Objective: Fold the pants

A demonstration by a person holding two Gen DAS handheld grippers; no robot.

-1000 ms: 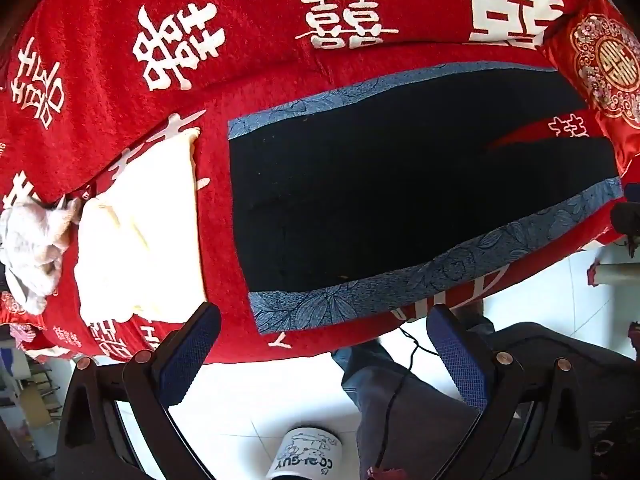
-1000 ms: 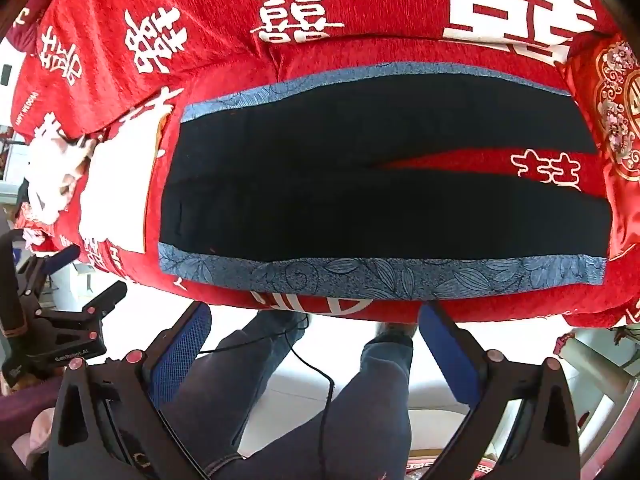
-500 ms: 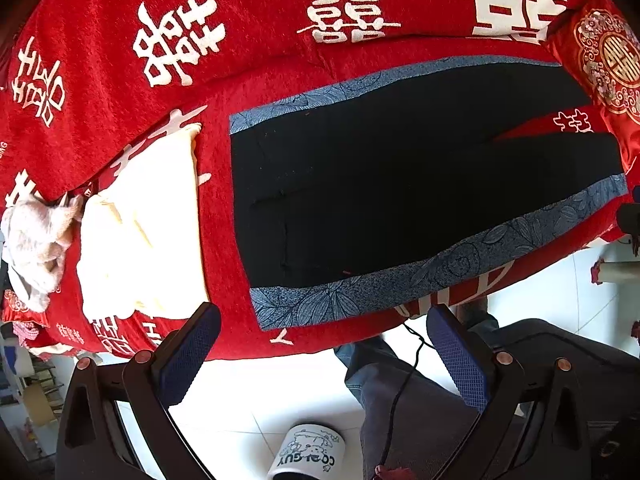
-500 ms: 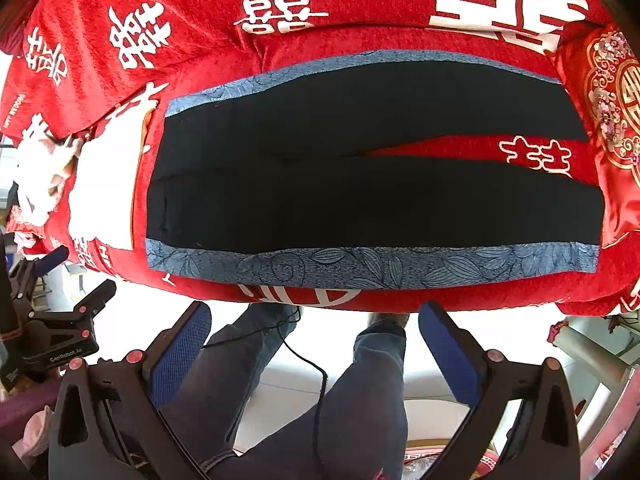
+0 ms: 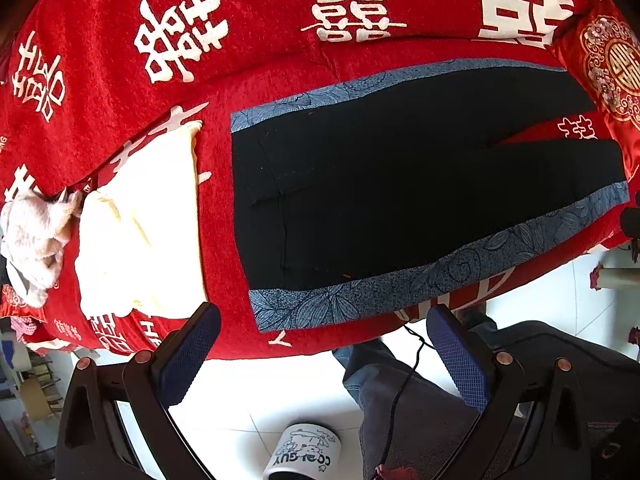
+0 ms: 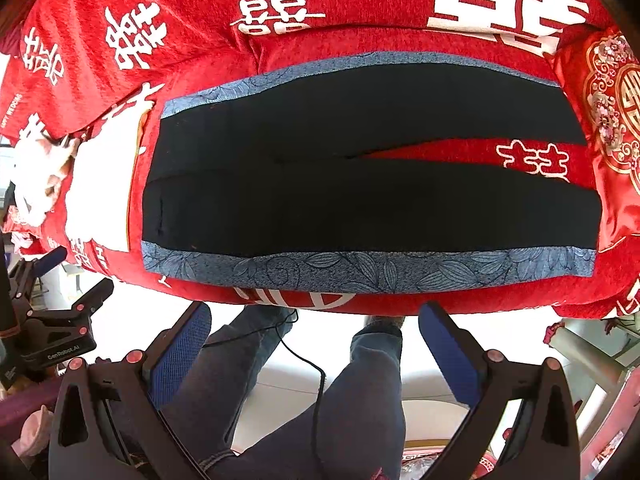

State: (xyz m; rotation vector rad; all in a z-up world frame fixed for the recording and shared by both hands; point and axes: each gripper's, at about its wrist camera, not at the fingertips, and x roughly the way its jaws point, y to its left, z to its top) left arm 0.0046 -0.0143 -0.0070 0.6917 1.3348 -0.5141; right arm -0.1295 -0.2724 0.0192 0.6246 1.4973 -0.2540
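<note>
Black pants (image 5: 380, 184) with blue leaf-patterned side stripes lie flat on the red sofa seat, waist to the left, legs spread slightly apart to the right; they also show in the right wrist view (image 6: 360, 200). My left gripper (image 5: 320, 356) is open and empty, in front of the sofa edge below the waist corner. My right gripper (image 6: 316, 348) is open and empty, below the near blue stripe (image 6: 360, 272), apart from it. The left gripper also shows at the left of the right wrist view (image 6: 60, 320).
A folded cream cloth (image 5: 136, 232) and a crumpled white cloth (image 5: 32, 236) lie left of the pants. A red embroidered cushion (image 5: 612, 68) stands at the right end. The person's legs (image 6: 320, 400), a cable and a slipper (image 5: 304, 456) are on the white floor.
Both grippers have drifted slightly closer to the sofa; the pants look a bit larger. Nothing was grasped and the pants have not moved.
</note>
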